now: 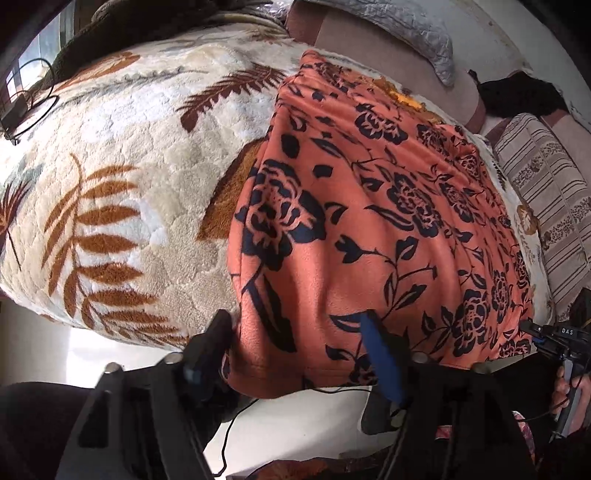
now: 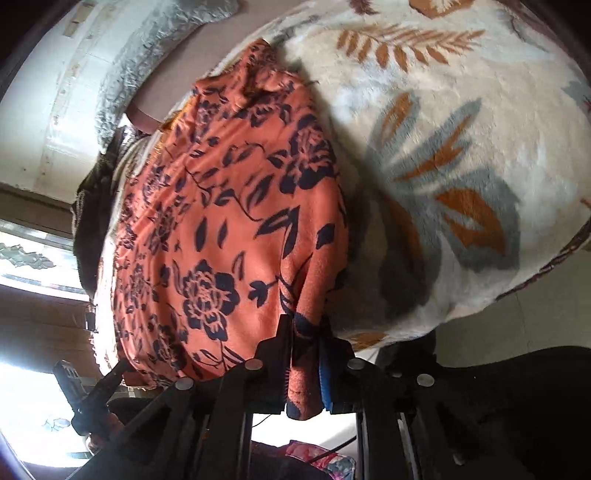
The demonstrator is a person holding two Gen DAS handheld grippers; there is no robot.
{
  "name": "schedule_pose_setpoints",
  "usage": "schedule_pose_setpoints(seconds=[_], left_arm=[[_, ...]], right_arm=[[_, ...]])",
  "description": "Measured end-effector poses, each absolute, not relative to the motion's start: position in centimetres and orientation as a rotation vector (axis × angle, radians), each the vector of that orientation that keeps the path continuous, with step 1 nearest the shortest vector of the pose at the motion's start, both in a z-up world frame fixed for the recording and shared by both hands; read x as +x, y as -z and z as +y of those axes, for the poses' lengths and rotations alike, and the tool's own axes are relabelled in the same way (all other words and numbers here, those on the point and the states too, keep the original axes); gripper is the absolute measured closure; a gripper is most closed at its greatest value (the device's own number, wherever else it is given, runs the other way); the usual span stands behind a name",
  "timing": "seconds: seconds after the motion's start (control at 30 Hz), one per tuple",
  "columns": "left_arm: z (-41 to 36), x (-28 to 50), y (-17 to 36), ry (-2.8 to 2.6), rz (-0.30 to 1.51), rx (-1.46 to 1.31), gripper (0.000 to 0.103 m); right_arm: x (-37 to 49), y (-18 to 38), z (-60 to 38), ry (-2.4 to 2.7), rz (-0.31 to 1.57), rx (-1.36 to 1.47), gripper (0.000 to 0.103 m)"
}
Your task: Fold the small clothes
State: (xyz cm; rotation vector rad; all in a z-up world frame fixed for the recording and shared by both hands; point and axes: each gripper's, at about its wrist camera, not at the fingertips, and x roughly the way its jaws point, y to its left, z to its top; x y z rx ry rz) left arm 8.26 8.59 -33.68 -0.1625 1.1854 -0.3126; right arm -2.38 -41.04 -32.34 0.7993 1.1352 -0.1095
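Note:
An orange fleece garment with a dark floral print [image 1: 369,221] lies spread on a bed covered by a cream blanket with brown leaves [image 1: 122,177]. My left gripper [image 1: 295,325] is open at the garment's near edge, its fingers [image 1: 380,354] straddling the corner. In the right wrist view the same garment [image 2: 229,221] is spread out. My right gripper [image 2: 306,332] is shut on the garment's near corner, and the cloth hangs between its fingers. The right gripper also shows at the right edge of the left wrist view [image 1: 532,328].
A grey pillow [image 1: 413,33] and a striped cushion [image 1: 546,192] lie at the far side of the bed. A dark cloth pile [image 1: 517,96] sits near them. A thin black cable [image 1: 236,417] hangs below the bed edge over the pale floor.

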Motion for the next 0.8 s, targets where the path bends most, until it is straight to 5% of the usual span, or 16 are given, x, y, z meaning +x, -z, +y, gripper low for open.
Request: schedule_pose_setpoints(seconds=[0.07,0.13,0.2,0.27,0.3,0.4,0.47,0.8], left_arm=[[8.3,8.3,34.5,0.31,1.22,-0.136,0.025],[8.1,8.3,34.7,0.305,1.222,-0.125,0.029],[8.3,8.4,34.7,0.279,1.215,-0.121,0.049],[9.0,8.6,34.7,0.274,1.214,-0.163,0.061],[9.5,8.7,34.6,0.275,1.211,-0.186,0.071],[10.2,8.6,34.1,0.308,1.193,-0.236,0.094],[10.3,8.4,33.4,0.35,1.174,-0.253,0.095],[11.9,11.6,24.4,0.546,1.023,-0.372,0.095]], right_arm=[[-2.1,33.3,-40.8,0.121,1.196,0.813,0.085],[-1.9,33.8,-40.8,0.117,1.217,0.818,0.054],[-1.7,33.8,-40.8,0.111,1.185,0.816,0.028],[-1.2,33.8,-40.2,0.13,1.178,0.763,0.029],[-0.8,33.9,-39.8,0.124,1.177,0.73,0.029],[-0.3,34.7,-39.5,0.142,1.21,0.706,0.073],[-0.6,34.0,-39.5,0.094,1.187,0.72,0.091],[1.1,24.4,-41.1,-0.167,0.907,0.866,0.093]])
